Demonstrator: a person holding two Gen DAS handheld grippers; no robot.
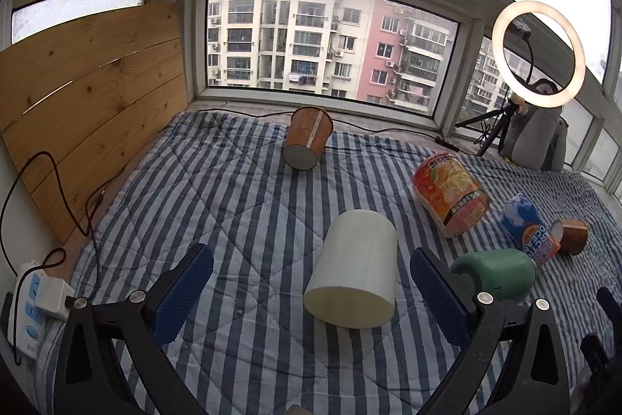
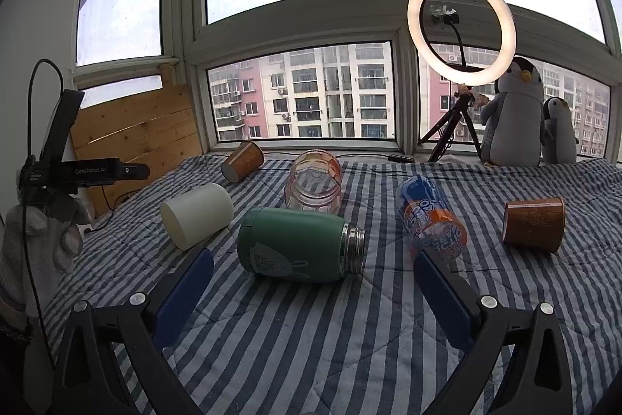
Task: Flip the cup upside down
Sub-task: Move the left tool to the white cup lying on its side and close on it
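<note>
Several cups lie on their sides on a striped quilt [image 1: 241,205]. A white cup [image 1: 355,273] lies just ahead of my open, empty left gripper [image 1: 311,282], between the lines of its fingers; it also shows in the right wrist view [image 2: 198,214]. A green cup [image 2: 295,246] with a metal threaded mouth lies just ahead of my open, empty right gripper [image 2: 313,282]; it also shows in the left wrist view [image 1: 501,275]. A brown paper cup [image 1: 307,137] lies far back. Another brown cup [image 2: 534,224] lies at the right.
A clear jar with an orange label [image 2: 315,183] and a blue and orange can [image 2: 431,218] lie on the quilt. A ring light on a tripod [image 2: 460,30] and plush penguins [image 2: 515,115] stand by the window. A wooden board [image 1: 89,104] and a power strip [image 1: 27,306] are at the left.
</note>
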